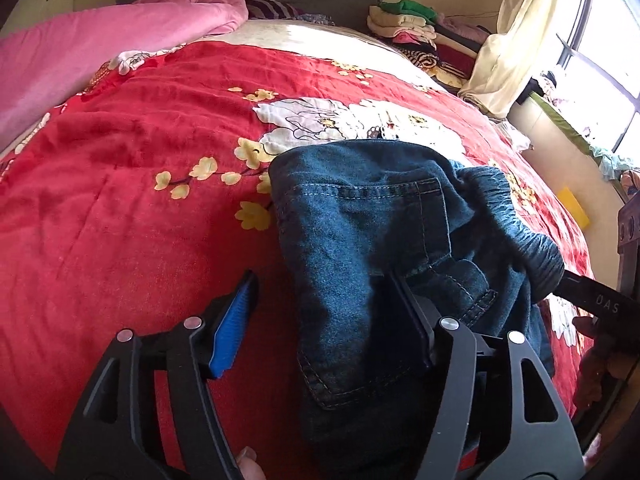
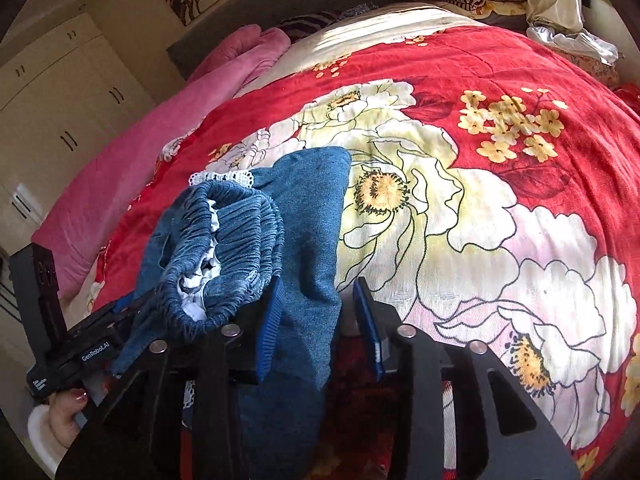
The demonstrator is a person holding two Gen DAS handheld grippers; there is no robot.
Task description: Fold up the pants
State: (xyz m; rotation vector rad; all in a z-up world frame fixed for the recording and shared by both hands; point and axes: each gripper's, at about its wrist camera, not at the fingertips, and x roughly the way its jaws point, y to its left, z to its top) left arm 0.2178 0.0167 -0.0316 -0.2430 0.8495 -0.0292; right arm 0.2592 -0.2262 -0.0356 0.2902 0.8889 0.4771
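The left gripper has its fingers spread apart and released: the blue pad of one finger stands clear over the red bedspread, with bare cover showing between it and the jeans. The other finger lies against the edge of the denim, which drapes past it on the inner side; nothing is pinched between the two pads.

The right gripper is also released. Its jaws stand apart with a strip of the jeans running down between them. The cloth lies against the ribbed blue pad on one side, while a gap shows between the cloth and the other pad, so the pads do not clamp it.

The jeans lie in a bunched, partly folded heap on the bedspread, at its near edge just ahead of both grippers. A back pocket with pale stitching faces up in the left view, and the gathered elastic waistband hangs open in the right view, white lining showing inside it.

Beyond the jeans, the bedspread's big white flowers spread over the middle of the bed. A pink quilt is heaped along the bedspread's far side edge. A stack of folded clothes sits past the bedspread's far corner, next to a pale curtain.
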